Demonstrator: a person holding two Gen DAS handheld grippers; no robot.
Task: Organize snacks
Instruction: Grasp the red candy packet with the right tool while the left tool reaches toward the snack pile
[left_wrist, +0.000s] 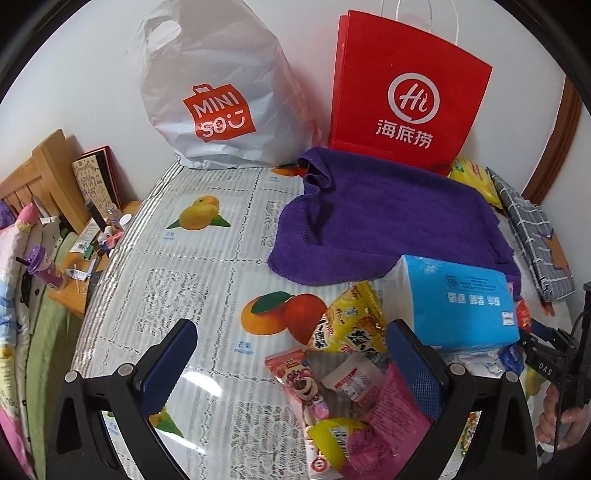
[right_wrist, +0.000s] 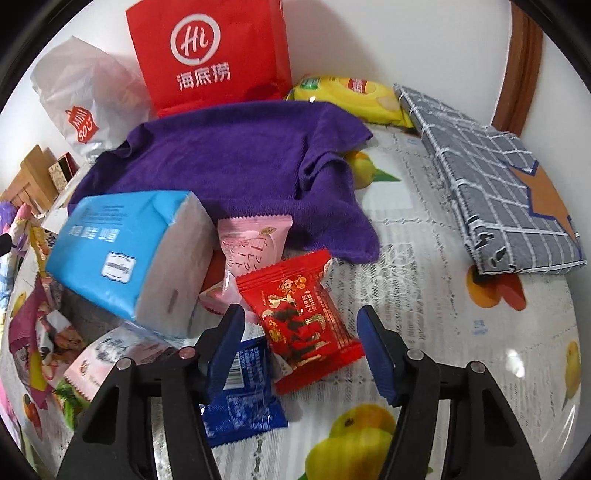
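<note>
Right gripper (right_wrist: 301, 350), fingers apart around light, crinkly red snack packet (right_wrist: 303, 317), best pinched mid-body; left gripper (left_wrist: 291, 373) wide, empty.

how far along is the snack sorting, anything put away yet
Barely started, by the look of it. Done: nothing visibly sorted; the snacks lie in a loose pile by the blue tissue pack. In hand: the right gripper straddles the red snack packet, its pads not clearly pressing on it; the left gripper hangs open over the pink packets. Left: the whole pile, including the blue packet.
</note>
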